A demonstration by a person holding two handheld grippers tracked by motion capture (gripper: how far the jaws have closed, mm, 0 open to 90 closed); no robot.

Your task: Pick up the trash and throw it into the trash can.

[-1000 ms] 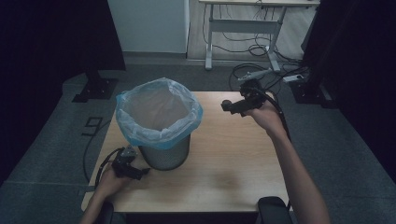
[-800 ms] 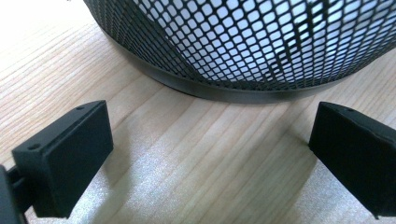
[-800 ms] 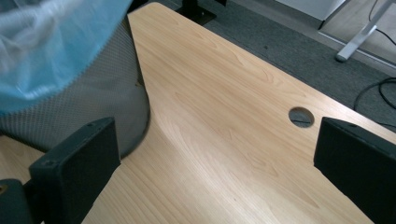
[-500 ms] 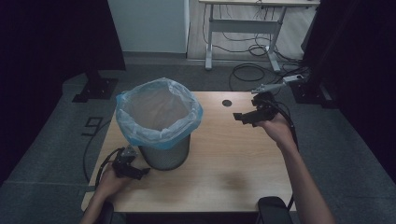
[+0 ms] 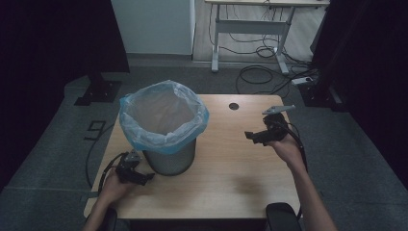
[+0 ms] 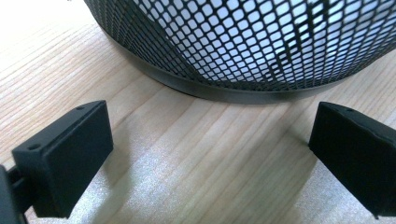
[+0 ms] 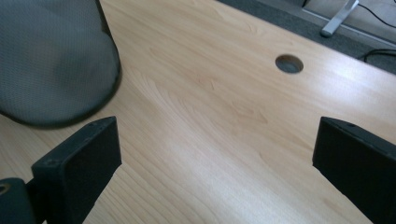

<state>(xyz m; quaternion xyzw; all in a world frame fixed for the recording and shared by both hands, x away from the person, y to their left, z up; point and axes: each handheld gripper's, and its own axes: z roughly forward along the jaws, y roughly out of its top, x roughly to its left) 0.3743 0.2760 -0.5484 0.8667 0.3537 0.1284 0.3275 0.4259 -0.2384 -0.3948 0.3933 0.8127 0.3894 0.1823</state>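
Left gripper [image 5: 146, 177], jaws spread, empty, low beside the base of the black mesh bin [image 5: 169, 156] with loose blue liner [image 5: 163, 115]. Right gripper [image 5: 251, 136], jaws spread, empty, well right of bin. Risk: left jaw nudges the light bin; liner slips off.

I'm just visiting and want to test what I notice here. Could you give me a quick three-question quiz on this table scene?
1. True or false: the left hand-held gripper is clamped on the mesh bin.
2. What lines the bin? A) blue plastic bag B) newspaper C) nothing
3. Fill in: the right hand-held gripper has its jaws ____ over the table.

Key:
1. False; its jaws stand open beside the bin's base.
2. A, the blue plastic bag.
3. Open.
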